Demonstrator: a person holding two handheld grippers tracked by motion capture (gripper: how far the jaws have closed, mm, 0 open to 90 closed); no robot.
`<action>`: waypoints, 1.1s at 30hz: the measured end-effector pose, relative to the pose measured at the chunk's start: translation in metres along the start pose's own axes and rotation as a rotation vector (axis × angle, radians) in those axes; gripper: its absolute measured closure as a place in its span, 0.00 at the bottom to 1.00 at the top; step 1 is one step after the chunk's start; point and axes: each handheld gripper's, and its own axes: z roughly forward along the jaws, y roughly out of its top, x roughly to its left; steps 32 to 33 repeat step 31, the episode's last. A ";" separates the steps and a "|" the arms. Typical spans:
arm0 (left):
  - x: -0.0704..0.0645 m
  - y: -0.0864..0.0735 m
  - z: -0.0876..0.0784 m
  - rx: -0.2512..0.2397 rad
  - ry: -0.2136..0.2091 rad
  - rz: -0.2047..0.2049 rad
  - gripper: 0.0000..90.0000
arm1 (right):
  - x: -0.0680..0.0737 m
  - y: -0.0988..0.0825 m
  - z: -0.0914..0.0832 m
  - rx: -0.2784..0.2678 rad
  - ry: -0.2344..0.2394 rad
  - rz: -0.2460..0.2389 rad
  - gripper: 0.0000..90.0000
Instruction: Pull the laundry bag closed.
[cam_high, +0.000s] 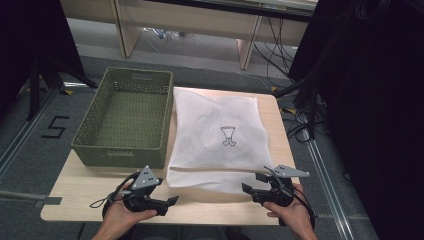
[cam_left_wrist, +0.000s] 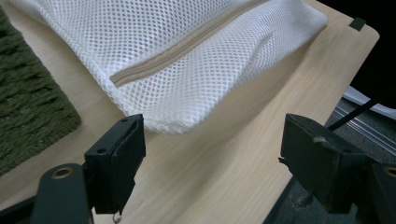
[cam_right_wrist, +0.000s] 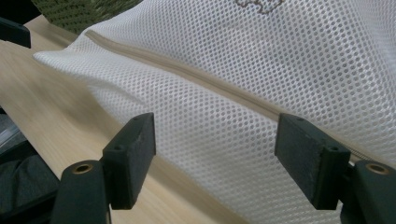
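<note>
A white mesh laundry bag (cam_high: 217, 137) with a beige zipper (cam_left_wrist: 187, 46) and a small dark emblem (cam_high: 228, 136) lies flat on the wooden table (cam_high: 90, 187). My left gripper (cam_high: 167, 192) is open near the table's front edge, pointing at the bag's near left corner (cam_left_wrist: 173, 123) without touching it. My right gripper (cam_high: 254, 182) is open at the bag's near right edge. In the right gripper view its jaws (cam_right_wrist: 215, 135) stand wide just short of the mesh (cam_right_wrist: 261, 60) and zipper (cam_right_wrist: 196, 74). In the left gripper view the jaws (cam_left_wrist: 215, 135) hold nothing.
A green woven basket (cam_high: 125, 117) stands on the table's left half, touching the bag's left edge. A wooden bench or shelf (cam_high: 190, 25) and cables (cam_high: 280, 45) lie beyond the table. Dark stands flank both sides. The floor shows a marked "5" (cam_high: 54, 127).
</note>
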 end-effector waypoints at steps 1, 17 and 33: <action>-0.002 -0.001 0.000 -0.001 -0.003 -0.002 0.24 | 0.002 -0.001 0.000 0.007 0.006 0.004 0.34; -0.016 -0.010 -0.005 0.016 0.000 0.039 0.25 | 0.014 -0.013 -0.003 0.069 0.016 -0.050 0.33; -0.013 -0.010 -0.003 0.025 0.007 0.040 0.26 | 0.014 -0.014 -0.001 0.100 0.015 -0.050 0.32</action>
